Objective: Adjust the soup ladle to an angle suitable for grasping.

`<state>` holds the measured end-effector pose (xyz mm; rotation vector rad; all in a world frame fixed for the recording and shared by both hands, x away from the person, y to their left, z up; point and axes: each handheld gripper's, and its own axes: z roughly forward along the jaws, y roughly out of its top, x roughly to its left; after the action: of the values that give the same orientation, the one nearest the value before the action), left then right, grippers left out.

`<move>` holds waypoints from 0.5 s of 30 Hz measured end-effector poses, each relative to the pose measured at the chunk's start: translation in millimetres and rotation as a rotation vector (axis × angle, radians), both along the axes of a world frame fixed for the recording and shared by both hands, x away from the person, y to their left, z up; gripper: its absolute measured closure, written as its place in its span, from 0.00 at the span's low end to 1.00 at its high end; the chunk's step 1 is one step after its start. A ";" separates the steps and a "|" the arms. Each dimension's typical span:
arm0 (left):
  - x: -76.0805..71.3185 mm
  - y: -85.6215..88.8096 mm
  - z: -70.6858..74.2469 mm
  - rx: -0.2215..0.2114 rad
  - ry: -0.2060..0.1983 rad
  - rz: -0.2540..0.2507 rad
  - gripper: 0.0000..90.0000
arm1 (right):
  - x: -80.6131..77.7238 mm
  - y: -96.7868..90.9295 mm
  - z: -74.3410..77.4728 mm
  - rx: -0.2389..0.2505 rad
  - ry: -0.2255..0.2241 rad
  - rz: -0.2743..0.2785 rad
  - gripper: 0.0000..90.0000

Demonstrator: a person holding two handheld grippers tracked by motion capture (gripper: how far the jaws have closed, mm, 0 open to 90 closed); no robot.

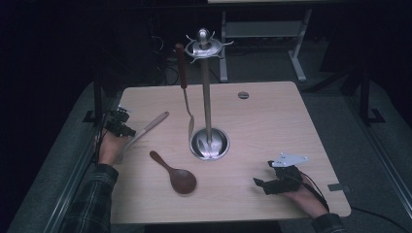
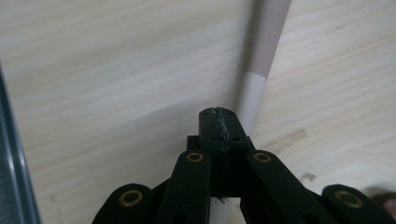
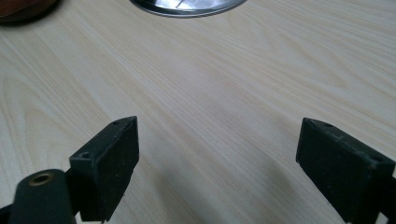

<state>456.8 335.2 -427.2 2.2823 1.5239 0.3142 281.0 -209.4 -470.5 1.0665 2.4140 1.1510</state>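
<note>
Two grippers on the counter (image 1: 272,111): left gripper (image 1: 127,130) at nine o'clock, jaws pressed together beside pale utensil handle (image 2: 254,88); right gripper (image 1: 259,183) at five o'clock, jaws spread wide, holding nothing.

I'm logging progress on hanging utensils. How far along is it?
Done: one red-handled utensil hangs from the rack. In hand: the left gripper, jaws closed, sits at the pale-handled utensil; whether it grips it is unclear. Left: the wooden spoon lies on the table; the right gripper is open, empty.
</note>
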 end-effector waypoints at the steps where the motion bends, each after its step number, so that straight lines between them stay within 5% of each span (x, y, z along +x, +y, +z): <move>1: 0.0 -1.2 0.5 0.005 0.005 -0.008 1.00 | -0.3 0.6 0.1 0.003 0.002 -0.002 0.14; 5: 2.4 -4.9 -0.3 0.030 0.007 -0.039 1.00 | 0.5 -0.4 -0.3 -0.002 -0.006 0.001 0.14; 15: 13.8 -14.3 5.9 -0.019 -0.009 -0.160 0.88 | 0.4 -1.4 -0.7 0.002 0.001 -0.006 0.14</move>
<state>470.6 320.8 -421.4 2.3665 1.3242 0.2640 281.4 -210.8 -471.2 1.0742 2.4100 1.1508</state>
